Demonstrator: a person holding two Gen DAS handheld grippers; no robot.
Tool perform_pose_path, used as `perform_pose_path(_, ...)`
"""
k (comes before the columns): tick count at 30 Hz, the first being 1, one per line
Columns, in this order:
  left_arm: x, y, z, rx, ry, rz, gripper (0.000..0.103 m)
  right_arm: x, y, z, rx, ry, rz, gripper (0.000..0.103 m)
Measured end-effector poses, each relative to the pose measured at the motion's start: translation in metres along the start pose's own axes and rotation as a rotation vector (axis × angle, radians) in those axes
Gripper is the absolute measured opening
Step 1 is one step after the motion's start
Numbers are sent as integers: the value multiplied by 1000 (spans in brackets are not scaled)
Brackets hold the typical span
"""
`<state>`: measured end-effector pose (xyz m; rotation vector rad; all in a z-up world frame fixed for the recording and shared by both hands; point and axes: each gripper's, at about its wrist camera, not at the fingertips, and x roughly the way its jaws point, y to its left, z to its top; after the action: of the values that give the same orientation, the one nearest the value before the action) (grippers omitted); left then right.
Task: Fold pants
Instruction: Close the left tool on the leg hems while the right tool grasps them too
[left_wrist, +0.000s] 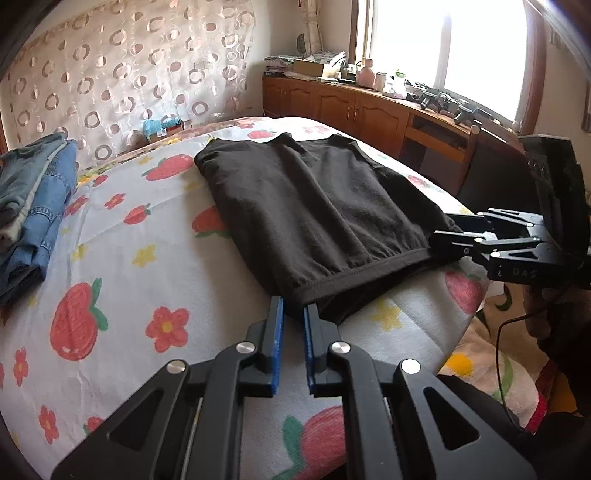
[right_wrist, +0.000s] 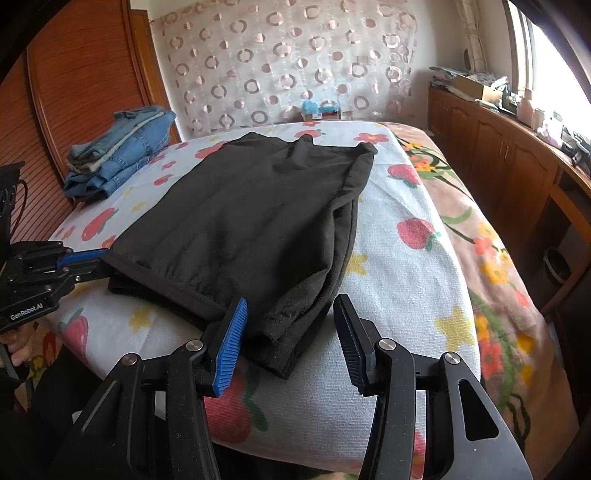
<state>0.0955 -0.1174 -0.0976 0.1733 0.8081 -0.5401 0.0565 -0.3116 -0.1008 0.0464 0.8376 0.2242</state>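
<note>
Black pants (left_wrist: 314, 218) are lying folded on the strawberry sheet (left_wrist: 122, 236), reaching its near edge, with a claw at each near corner.

Left wrist view: the left claw (left_wrist: 293, 314) is pinching the pants' near left corner at the hem, its blue pads nearly together; the right claw (left_wrist: 443, 236) is sitting at the right corner. Jeans (left_wrist: 33, 206) are lying at the sheet's far left edge. Right wrist view: the right claw (right_wrist: 291, 321) is standing apart around the pants' (right_wrist: 251, 221) near right corner, the left pad touching cloth, the right pad clear.
</note>
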Motion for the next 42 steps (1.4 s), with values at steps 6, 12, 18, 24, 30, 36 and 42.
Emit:
perform_pose_path(6, -14, 8, 3, -33, -27, -19, 30, 0, -1, -1, 0, -5, 0, 49)
perform_pose_path(12, -16, 17, 15, -76, -45, -24, 49, 1, 0, -1, 0, -8, 0, 49)
perform_pose_path(18, 3, 19, 26, -95, -24, -2, 52, 1, -1, -1, 0, -10, -3, 49)
perform_pose_path(24, 25, 19, 27, -108, 28, 30, 52, 1, -1, -1, 3, -10, -5, 49)
perform_pose_path(30, 31, 17, 23, -103, 42, 16, 52, 0, 3, 2, -5, 20, -10, 36)
perform_pose_path(36, 38, 14, 19, -91, 58, 33, 52, 2, 5, 3, 1, 34, -2, 26)
perform_pose_path(42, 33, 9, 15, -98, 46, -17, 27, 2, 4, 2, 23, 39, 51, 14)
